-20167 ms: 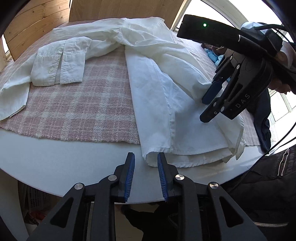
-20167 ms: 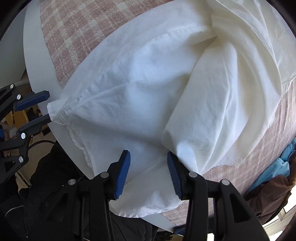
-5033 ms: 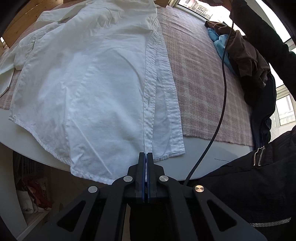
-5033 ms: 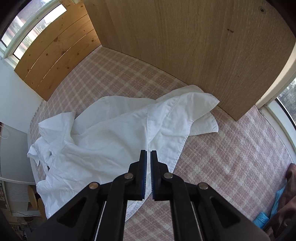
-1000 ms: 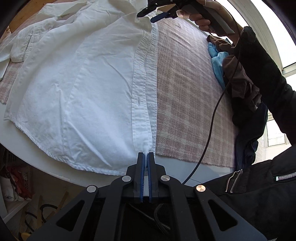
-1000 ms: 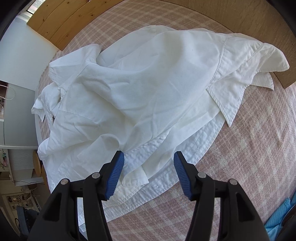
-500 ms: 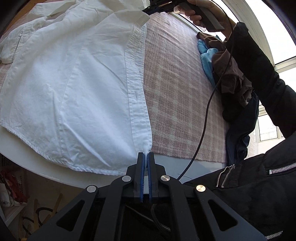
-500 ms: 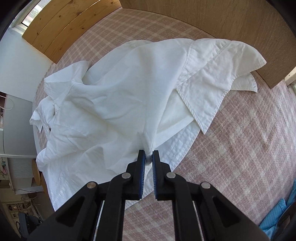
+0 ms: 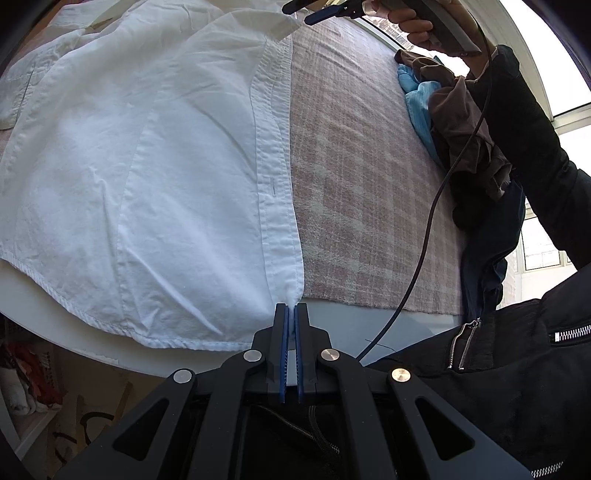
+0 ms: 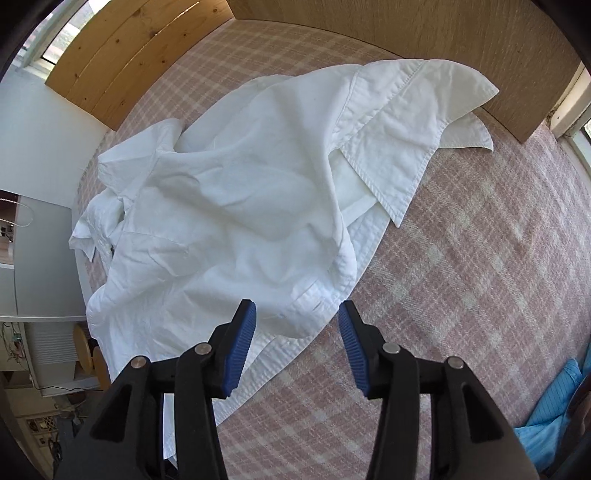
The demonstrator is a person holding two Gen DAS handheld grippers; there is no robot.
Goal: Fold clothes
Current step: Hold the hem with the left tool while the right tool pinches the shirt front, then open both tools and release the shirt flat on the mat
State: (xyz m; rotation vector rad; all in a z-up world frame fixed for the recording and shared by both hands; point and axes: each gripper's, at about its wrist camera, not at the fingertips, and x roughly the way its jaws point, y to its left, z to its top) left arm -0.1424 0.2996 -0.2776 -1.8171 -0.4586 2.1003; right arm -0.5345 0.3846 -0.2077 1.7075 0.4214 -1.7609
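Note:
A white button shirt (image 9: 147, 155) lies spread on a pink plaid blanket (image 9: 362, 177), its button placket running up the middle of the left wrist view. My left gripper (image 9: 290, 314) is shut on the bottom corner of that placket at the table's near edge. At the shirt's far end my right gripper (image 9: 317, 11) hovers above the fabric. In the right wrist view that right gripper (image 10: 297, 325) has its jaws opening, apart above a loose fold of the shirt (image 10: 258, 206) near the collar (image 10: 399, 155), with no cloth pressed between the pads.
A heap of brown and light-blue clothes (image 9: 450, 107) lies at the blanket's right side. A black cable (image 9: 424, 236) hangs across the blanket. A person's dark jacket (image 9: 498, 369) is close on the right. Wooden panels (image 10: 369, 29) stand behind the table.
My right gripper let go of the fold it pinched half a second ago and rose slightly; the fold has dropped onto the shirt. The left gripper keeps its hold on the hem corner.

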